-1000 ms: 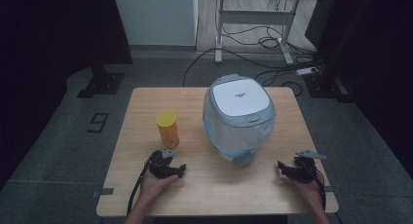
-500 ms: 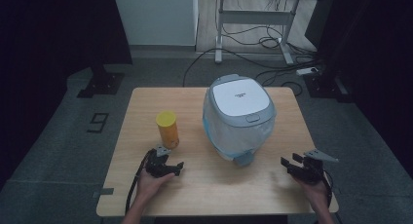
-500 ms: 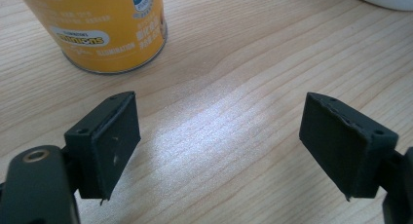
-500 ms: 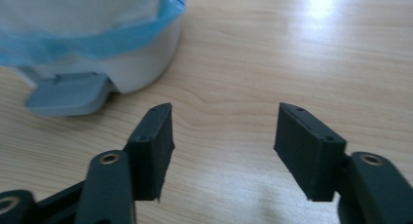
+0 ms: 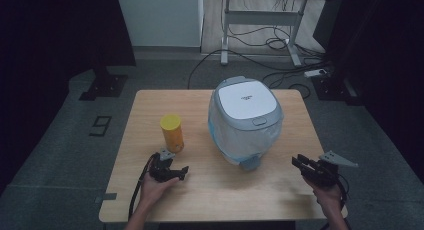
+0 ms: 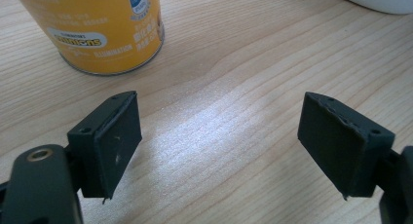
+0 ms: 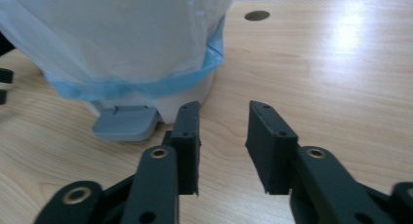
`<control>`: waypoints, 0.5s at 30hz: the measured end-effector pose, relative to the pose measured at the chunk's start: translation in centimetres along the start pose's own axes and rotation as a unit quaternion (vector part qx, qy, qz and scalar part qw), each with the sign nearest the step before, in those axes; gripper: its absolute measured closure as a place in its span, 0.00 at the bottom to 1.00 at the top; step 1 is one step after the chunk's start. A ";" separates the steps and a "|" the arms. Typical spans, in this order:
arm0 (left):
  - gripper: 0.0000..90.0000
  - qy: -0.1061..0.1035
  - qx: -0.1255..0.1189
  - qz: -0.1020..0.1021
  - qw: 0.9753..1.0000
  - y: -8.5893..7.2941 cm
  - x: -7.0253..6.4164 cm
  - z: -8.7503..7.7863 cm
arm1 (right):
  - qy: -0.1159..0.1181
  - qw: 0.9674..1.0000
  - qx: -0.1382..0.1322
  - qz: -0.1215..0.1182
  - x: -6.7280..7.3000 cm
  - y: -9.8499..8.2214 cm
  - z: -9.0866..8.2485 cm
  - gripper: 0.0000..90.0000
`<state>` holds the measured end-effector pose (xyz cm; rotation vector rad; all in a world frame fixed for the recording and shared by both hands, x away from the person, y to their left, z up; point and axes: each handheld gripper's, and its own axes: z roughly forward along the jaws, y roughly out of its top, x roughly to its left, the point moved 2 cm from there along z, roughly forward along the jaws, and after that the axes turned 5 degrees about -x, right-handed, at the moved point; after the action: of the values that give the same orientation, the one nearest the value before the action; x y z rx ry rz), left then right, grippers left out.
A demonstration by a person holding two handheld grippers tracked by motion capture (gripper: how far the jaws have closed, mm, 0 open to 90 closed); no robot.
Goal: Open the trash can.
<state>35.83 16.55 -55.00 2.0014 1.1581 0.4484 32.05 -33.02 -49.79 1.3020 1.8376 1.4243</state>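
My right gripper [image 5: 301, 164] hangs over the near right corner of the wooden table [image 5: 150, 110], its jaws a narrow gap apart with nothing between them; they have just been closing. In the right gripper view this gripper [image 7: 223, 129] points at the base of the pedal bin [image 7: 126, 44], whose grey foot pedal [image 7: 125, 122] juts out just beyond the left jaw, apart from it. Nothing lies between my jaws and the pedal, only bare wood. The bin stands in the middle of the table toward its right half, white with a grey hinged lid [image 5: 248, 100] that lies shut, and a pale blue plastic liner [image 7: 146, 85] is draped over its rim and down its sides. My left gripper [image 5: 176, 173] sits low over the near left part of the table; its jaws stand well apart and empty, and have been easing inward. In the left gripper view a yellow can [image 6: 95, 27] stands upright just beyond the left jaw, not touching it, with printed labels on its side. From above, the can [image 5: 171, 132] sits left of the bin, clear of it. Both my hands come in from the near edge, the right hand [image 5: 327, 190] wrapped around its gripper's body with the jaws pointing left toward the bin.
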 end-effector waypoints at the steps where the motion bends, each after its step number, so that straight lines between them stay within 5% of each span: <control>1: 0.18 0.000 0.000 0.001 1.000 0.0 0.0 0.0 | 0.004 1.000 -0.002 0.000 0.1 0.1 -0.1 0.77; 15: 0.18 -0.007 0.010 0.006 1.000 -0.1 -0.4 0.2 | 0.053 0.998 -0.044 -0.013 1.6 2.9 -1.6 0.99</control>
<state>35.70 16.17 -55.24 2.0278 1.1463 0.4295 31.15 -32.36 -46.26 1.1776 1.8298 1.5689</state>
